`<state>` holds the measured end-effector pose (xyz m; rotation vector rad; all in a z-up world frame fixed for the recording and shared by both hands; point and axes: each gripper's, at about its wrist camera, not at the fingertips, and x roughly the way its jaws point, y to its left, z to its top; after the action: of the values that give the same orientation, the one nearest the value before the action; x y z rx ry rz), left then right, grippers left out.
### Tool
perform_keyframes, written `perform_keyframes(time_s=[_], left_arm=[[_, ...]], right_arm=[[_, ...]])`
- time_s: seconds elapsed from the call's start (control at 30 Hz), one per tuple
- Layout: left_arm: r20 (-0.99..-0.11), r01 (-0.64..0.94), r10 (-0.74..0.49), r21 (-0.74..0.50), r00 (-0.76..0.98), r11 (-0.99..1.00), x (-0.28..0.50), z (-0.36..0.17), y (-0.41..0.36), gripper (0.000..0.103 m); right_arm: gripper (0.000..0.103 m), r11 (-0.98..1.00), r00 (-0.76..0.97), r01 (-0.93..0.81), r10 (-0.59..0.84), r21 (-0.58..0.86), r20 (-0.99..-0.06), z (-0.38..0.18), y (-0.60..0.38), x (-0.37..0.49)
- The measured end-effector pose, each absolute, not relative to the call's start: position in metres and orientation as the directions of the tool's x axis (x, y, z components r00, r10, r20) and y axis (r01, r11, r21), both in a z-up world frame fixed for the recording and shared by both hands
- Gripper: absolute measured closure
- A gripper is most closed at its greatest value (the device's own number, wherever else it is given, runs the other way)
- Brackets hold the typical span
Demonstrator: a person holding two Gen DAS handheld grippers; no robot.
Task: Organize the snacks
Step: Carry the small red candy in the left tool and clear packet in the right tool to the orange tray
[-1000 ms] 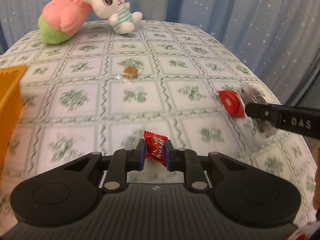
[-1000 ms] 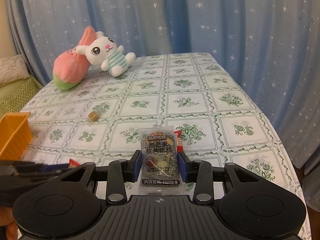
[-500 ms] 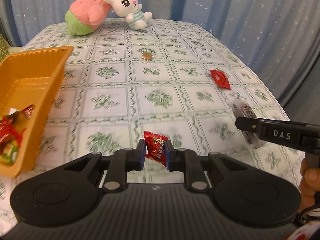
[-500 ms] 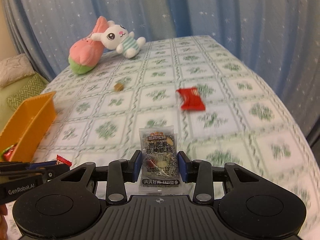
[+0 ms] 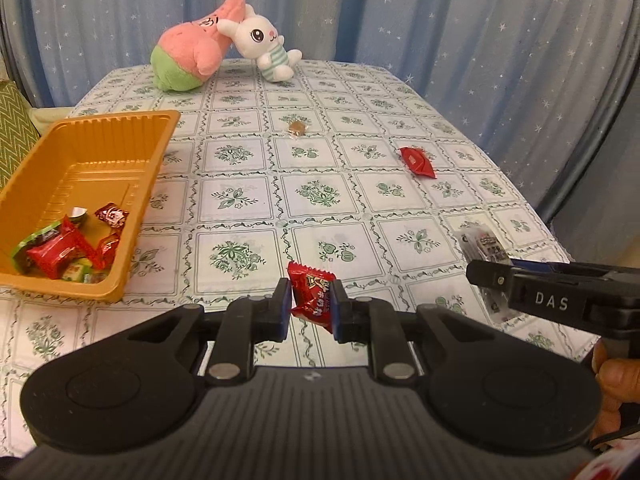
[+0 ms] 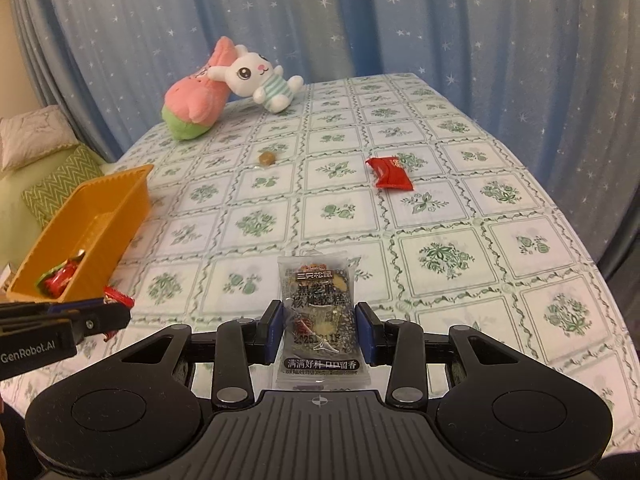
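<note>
Left wrist view: the left gripper (image 5: 311,309) is clamped on a small red candy (image 5: 311,295), its blue pads pressing the wrapper from both sides, the candy held clear above the tablecloth (image 5: 320,196). Left of the jaws and a little ahead sits an orange tray (image 5: 132,240) with several red and green wrapped sweets piled in its near corner. Straight ahead of the jaws, far up the cloth, lies a small brown candy (image 5: 297,128); ahead and to the right lies a flat red packet (image 5: 418,162). Beyond these, a pink plush (image 5: 188,56) and a white bunny plush (image 5: 266,50) lean together before the blue curtain (image 5: 480,40). To the right of the jaws the right gripper (image 5: 486,276) reaches in, a clear packet in it.

Right wrist view: the right gripper (image 6: 319,332) holds a dark sesame snack packet (image 6: 318,312) upright between its pads, jaws narrowed onto the packet's sides. Left of the jaws, the left gripper (image 6: 116,314) shows with its red candy (image 6: 118,298) at the tip, just beside the orange tray (image 6: 100,216). Ahead and slightly right lies the red packet (image 6: 390,174); ahead and slightly left, the brown candy (image 6: 266,157). The two plush toys (image 6: 224,88) sit far ahead to the left.
</note>
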<state>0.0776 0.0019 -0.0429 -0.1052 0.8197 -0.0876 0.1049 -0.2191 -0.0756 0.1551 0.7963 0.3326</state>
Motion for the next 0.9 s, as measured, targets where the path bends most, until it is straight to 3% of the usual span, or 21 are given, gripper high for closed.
perform_keyframes(time_s=[0.9], left_arm=[[-0.692,0.014,-0.113,-0.148,0.713,0.989,0.037,-0.021,0.023,0.086]], right_arm=[[0.064,0.934,0.659,-0.288,0.354,0.211,-0.664,-0.049,-0.190,0.070]])
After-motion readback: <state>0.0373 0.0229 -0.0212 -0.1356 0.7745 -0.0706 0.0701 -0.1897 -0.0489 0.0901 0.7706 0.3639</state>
